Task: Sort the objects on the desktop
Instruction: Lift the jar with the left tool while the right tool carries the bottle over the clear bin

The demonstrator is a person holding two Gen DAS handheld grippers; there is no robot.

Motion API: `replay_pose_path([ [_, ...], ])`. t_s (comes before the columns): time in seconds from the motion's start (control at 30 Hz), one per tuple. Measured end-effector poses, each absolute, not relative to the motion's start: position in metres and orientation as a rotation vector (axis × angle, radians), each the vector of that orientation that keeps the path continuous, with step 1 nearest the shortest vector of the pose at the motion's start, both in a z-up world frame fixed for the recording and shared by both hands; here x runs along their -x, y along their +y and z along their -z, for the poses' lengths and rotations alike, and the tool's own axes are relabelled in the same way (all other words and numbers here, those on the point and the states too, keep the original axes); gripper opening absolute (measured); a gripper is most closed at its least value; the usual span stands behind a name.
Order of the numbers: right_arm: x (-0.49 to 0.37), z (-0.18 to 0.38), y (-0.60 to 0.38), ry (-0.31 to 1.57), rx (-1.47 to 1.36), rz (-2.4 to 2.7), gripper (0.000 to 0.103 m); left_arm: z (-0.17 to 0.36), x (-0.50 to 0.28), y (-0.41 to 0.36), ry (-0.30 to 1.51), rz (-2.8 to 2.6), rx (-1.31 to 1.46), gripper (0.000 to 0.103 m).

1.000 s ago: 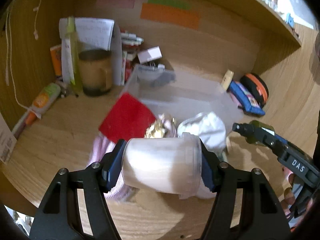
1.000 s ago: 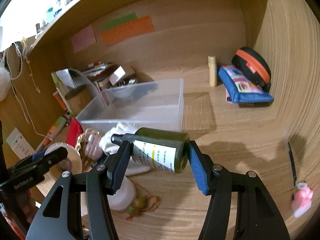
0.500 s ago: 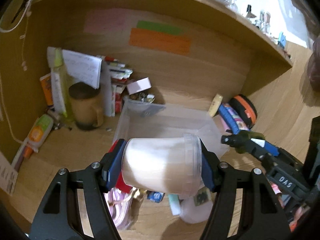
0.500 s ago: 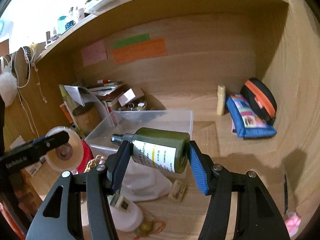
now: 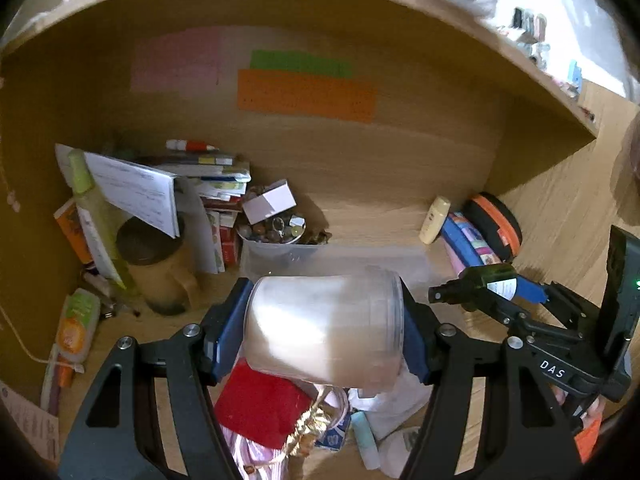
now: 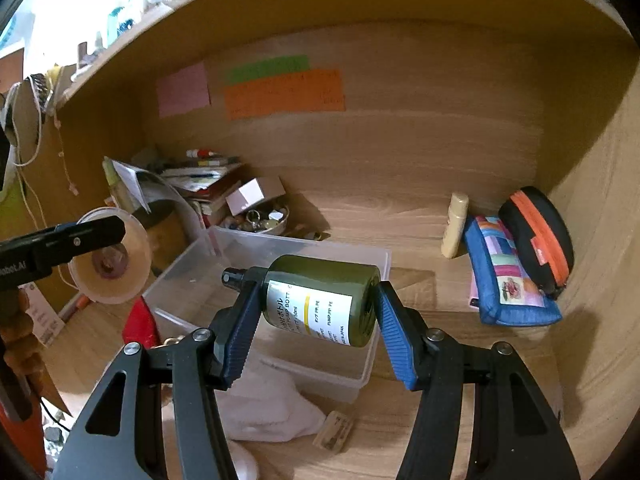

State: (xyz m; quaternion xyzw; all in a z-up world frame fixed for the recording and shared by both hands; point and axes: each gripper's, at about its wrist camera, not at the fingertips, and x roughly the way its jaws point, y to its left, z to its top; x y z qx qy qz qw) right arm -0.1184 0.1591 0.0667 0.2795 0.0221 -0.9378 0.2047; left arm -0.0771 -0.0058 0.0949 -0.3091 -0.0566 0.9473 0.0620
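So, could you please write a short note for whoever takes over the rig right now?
Left gripper: shut on a white jar, held sideways in the air.
Right gripper: shut on a green pump bottle, held sideways above the clear bin.
Done: both items are picked up; the bin looks empty.
Left: place both items, then sort the red card, white cloth and small clutter in front of the bin.

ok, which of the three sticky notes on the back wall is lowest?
The orange note: widest, directly beneath the green strip. The pink one sits apart, to their left.
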Motion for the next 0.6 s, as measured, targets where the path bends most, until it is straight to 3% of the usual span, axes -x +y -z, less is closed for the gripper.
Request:
replay_pose_path([
  [0.3, 0.149, -0.043, 0.143, 0.125, -0.884, 2.57, 0.054, -0.061, 0.127, -0.004, -0.133, -2.796, 1.115, 0.066],
  [0.6, 0.179, -0.014, 0.125, 0.241, -1.056, 2.456, 0.054, -0.034, 0.158, 0.009, 0.016, -2.686, 1.239, 0.066],
])
